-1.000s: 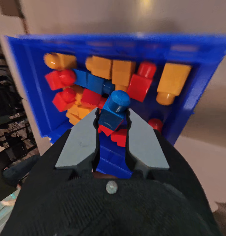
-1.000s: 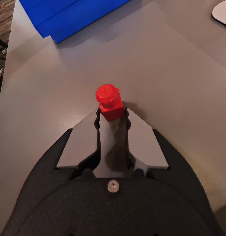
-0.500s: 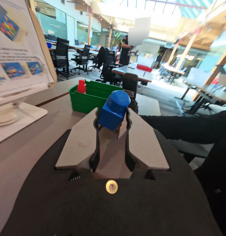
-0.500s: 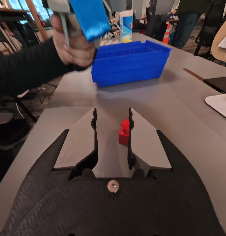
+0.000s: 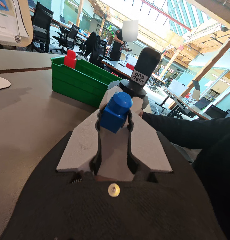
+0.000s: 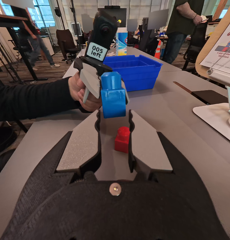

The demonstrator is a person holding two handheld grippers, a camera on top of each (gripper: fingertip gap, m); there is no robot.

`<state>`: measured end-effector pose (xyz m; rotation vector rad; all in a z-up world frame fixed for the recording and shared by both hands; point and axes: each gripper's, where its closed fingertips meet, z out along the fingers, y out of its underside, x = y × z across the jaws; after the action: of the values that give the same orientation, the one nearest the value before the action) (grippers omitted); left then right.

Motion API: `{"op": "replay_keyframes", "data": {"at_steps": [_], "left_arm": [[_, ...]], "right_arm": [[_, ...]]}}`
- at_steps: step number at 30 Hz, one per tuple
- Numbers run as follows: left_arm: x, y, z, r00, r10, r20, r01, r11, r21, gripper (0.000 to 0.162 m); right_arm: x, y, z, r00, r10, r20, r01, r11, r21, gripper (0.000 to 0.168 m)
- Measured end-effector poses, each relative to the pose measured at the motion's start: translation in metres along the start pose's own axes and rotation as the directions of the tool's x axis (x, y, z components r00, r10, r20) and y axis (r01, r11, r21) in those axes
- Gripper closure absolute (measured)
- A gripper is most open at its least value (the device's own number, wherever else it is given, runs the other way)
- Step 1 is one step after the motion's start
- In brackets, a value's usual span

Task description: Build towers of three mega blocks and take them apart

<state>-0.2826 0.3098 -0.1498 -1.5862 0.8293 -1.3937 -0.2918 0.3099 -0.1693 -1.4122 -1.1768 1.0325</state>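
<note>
With the left gripper [image 5: 113,120] clamping the tilted blue block [image 5: 115,114] and the right gripper [image 6: 113,121] gaping empty, it might topple the unsteadied red block [image 6: 122,140].

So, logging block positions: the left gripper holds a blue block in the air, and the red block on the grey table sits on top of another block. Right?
Not quite. The right wrist view shows the red block standing alone on the grey table, nothing under it. The left gripper does hold the blue block in the air.
</note>
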Motion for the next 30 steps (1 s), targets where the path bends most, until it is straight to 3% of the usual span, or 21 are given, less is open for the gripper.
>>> {"op": "replay_keyframes", "data": {"at_steps": [2, 5, 11, 17, 22, 30], "left_arm": [[0.002, 0.006, 0.001, 1.000, 0.006, 0.003, -0.006, 1.000, -0.019, 0.122], [0.006, 0.005, 0.000, 0.999, 0.040, 0.013, -0.040, 0.999, -0.018, 0.124], [0.007, 0.003, -0.002, 0.979, 0.190, 0.073, -0.190, 0.982, -0.006, 0.128], [0.016, 0.002, -0.001, 0.981, 0.192, 0.040, -0.193, 0.981, 0.009, 0.128], [0.008, 0.007, -0.002, 0.974, 0.213, 0.077, -0.211, 0.977, -0.032, 0.129], [0.007, 0.020, 0.001, 0.978, 0.198, 0.061, -0.191, 0.977, -0.098, 0.129]], "right_arm": [[-0.005, 0.000, 0.002, 1.000, 0.003, 0.024, -0.003, 1.000, 0.001, 0.136], [-0.010, -0.002, 0.002, 0.998, 0.037, 0.059, -0.037, 0.999, 0.004, 0.137], [-0.014, -0.008, 0.000, 0.958, 0.243, 0.155, -0.252, 0.967, 0.040, 0.137], [-0.025, -0.008, -0.001, 0.894, 0.343, 0.288, -0.364, 0.931, 0.020, 0.136], [-0.019, -0.001, 0.000, 0.905, 0.339, 0.256, -0.349, 0.937, -0.007, 0.135], [-0.004, -0.026, -0.019, 0.925, 0.310, 0.220, -0.343, 0.929, 0.136, 0.124]]}}
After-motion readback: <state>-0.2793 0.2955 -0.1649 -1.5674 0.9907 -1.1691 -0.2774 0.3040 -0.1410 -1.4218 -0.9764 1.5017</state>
